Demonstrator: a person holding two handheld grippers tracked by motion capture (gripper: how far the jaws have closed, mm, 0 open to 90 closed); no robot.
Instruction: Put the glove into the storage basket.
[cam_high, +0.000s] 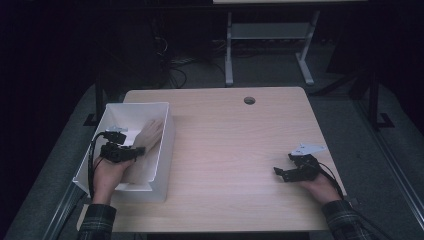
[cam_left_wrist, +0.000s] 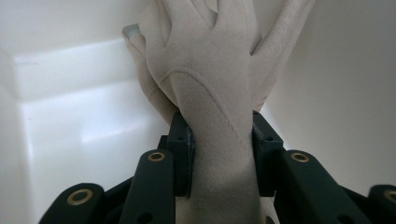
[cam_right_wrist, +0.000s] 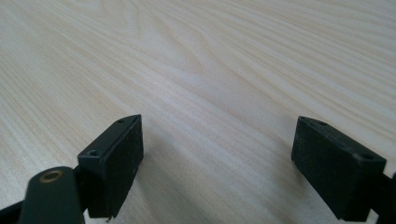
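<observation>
A beige glove lies inside the white bin at the table's left side. My left gripper reaches into the bin and is shut on the glove's cuff. In the left gripper view the cuff sits between both pads, and the glove's fingers spread up against the bin's white wall. My right gripper rests near the table's front right, held by a hand. Its jaws stand wide open over bare wood with nothing between them.
The light wooden table has a round cable hole near its far edge. Beyond it, the grey legs of another table stand on a dark floor with cables. The bin hangs slightly over the table's left edge.
</observation>
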